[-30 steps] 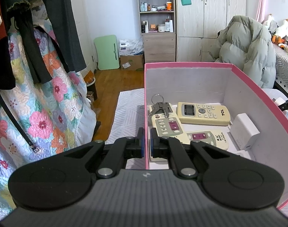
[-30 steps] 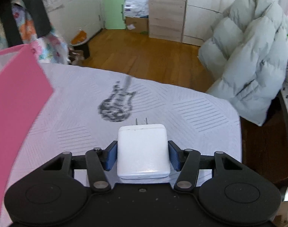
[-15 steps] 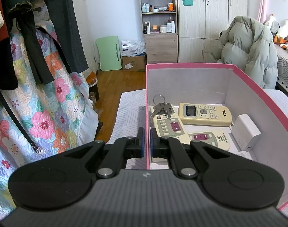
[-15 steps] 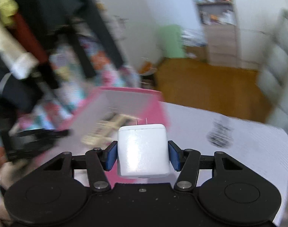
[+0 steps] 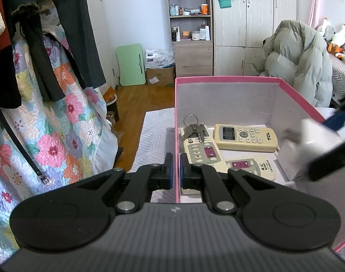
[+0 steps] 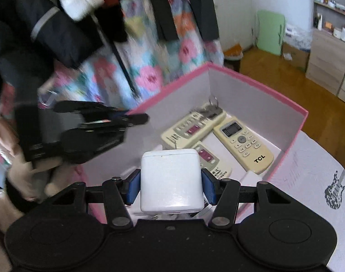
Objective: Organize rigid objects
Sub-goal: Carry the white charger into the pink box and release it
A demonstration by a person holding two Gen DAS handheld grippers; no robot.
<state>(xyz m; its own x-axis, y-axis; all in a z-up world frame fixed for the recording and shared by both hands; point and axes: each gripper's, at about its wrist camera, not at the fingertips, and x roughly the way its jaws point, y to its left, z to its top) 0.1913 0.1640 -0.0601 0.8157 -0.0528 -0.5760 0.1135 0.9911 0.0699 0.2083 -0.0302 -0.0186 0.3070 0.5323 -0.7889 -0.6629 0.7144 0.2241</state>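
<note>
Charger (image 6: 171,179) clamped in right gripper (image 6: 171,189) above box (image 6: 258,93); left gripper (image 5: 176,167) clamped on box wall.

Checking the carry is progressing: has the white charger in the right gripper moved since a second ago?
Yes. The white charger has gone from above the bedspread to over the pink box, still clamped.

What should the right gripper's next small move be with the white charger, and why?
Probably lower it into a free spot of the pink box, then open. The right gripper grips the white charger above the box, while the left gripper pinches the near wall; remotes and keys already lie inside.
</note>
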